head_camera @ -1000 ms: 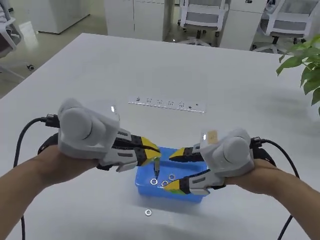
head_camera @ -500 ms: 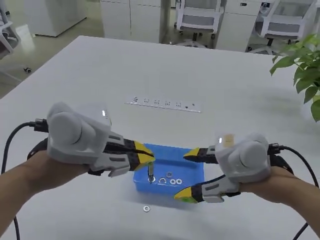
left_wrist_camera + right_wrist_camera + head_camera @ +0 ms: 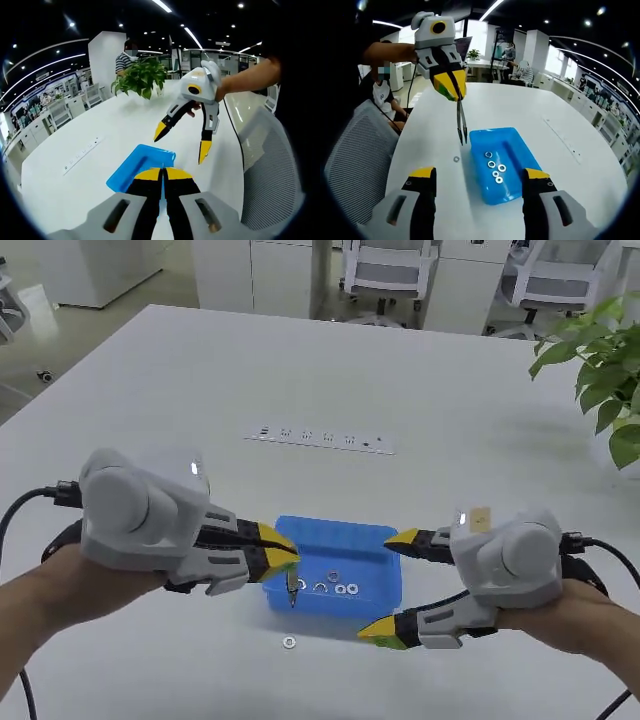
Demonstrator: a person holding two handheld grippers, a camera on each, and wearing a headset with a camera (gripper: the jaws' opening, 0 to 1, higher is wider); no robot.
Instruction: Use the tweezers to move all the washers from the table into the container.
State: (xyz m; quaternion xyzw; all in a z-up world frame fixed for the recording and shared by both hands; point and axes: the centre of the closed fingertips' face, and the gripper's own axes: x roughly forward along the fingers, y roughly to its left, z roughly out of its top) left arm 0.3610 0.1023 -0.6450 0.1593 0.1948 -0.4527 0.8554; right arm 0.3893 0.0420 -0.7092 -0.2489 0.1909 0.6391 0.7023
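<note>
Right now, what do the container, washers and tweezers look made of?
Container: likely plastic, uniform bright blue with a smooth moulded rim.
Washers: probably metal, small silvery rings with a glint.
Tweezers: apparently steel, thin grey blades.

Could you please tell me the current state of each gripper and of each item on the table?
Left gripper: shut on the tweezers.
Right gripper: open, holding nothing.
Tweezers: gripped, tips pointing down near the container's edge, no washer visible at the tips.
Container: open-topped, with several washers inside.
Loose washer: lying flat on the table, outside the container.
</note>
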